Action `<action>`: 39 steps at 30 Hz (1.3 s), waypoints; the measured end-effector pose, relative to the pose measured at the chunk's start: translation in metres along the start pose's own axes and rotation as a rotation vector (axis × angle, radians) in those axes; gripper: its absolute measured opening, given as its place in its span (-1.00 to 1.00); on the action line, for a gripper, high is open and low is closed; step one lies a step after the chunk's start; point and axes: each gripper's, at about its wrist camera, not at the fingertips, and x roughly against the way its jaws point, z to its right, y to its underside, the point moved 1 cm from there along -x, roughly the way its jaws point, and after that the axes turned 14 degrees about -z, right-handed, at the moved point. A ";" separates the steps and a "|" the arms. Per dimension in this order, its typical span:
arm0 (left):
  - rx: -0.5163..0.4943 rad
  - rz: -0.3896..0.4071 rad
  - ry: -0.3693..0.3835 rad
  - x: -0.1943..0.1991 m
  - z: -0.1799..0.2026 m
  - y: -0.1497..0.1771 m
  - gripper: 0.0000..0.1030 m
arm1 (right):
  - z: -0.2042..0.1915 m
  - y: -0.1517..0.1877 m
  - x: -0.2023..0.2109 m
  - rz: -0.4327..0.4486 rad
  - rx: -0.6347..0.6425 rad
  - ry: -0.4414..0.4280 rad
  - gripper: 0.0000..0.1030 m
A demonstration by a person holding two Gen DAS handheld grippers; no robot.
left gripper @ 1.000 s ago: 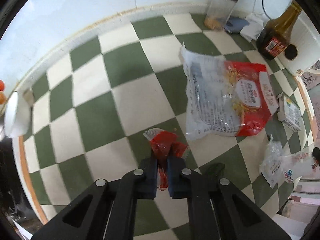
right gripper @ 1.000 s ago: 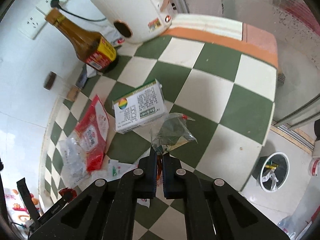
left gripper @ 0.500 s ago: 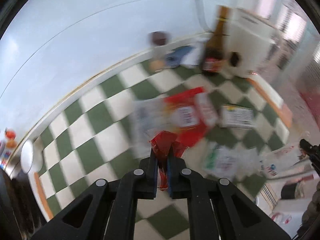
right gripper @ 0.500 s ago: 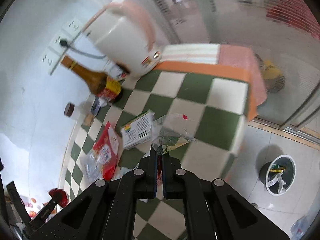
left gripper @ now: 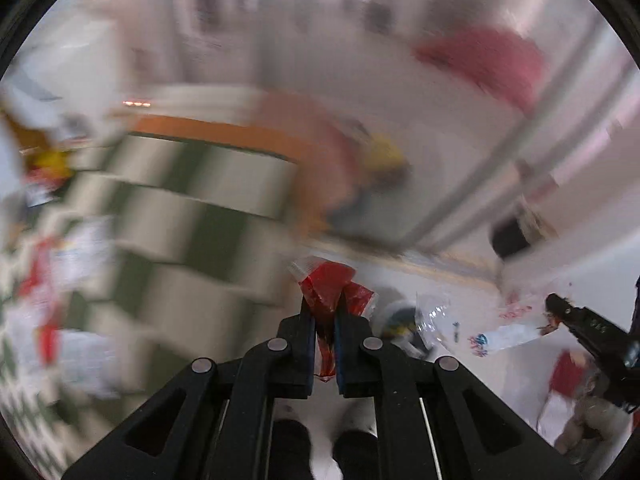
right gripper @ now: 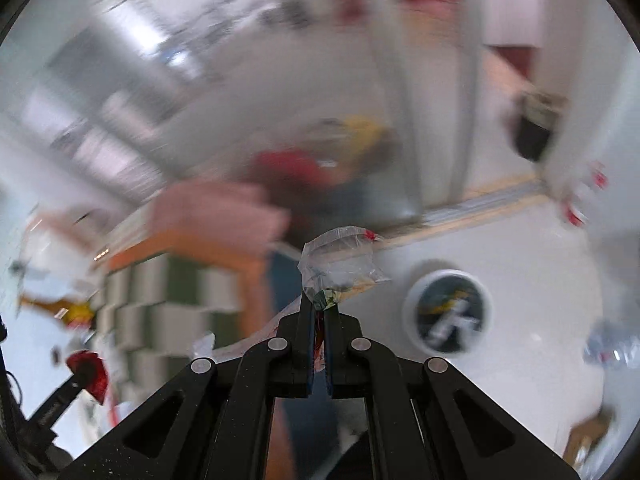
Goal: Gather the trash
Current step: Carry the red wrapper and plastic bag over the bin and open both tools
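Note:
My left gripper (left gripper: 325, 312) is shut on a crumpled red wrapper (left gripper: 330, 286) and holds it in the air past the counter's edge. My right gripper (right gripper: 319, 306) is shut on a clear plastic bag (right gripper: 340, 258) and holds it above the floor. A round white trash bin (right gripper: 448, 312) with a dark liner stands on the floor right of the clear bag; in the left wrist view the bin (left gripper: 402, 318) shows just right of the red wrapper. The right gripper (left gripper: 554, 306) shows at the right edge there, and the left gripper with the red wrapper (right gripper: 90, 370) at the lower left of the right wrist view.
Both views are blurred by motion. The green-and-white checked counter (left gripper: 180, 216) with an orange edge lies to the left, with blurred packets (left gripper: 48, 280) on it. A dark container (right gripper: 532, 128) stands on the pale floor at the right. A glass door frame (right gripper: 440, 120) rises behind.
Both grippers have swung away from the counter and out over the floor, each keeping hold of its wrapper. The trash bin has come nearer in both views.

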 end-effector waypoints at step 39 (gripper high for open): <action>-0.286 -0.363 -0.156 -0.504 0.185 0.013 0.86 | 0.372 0.014 -0.394 -0.277 -0.288 0.083 0.77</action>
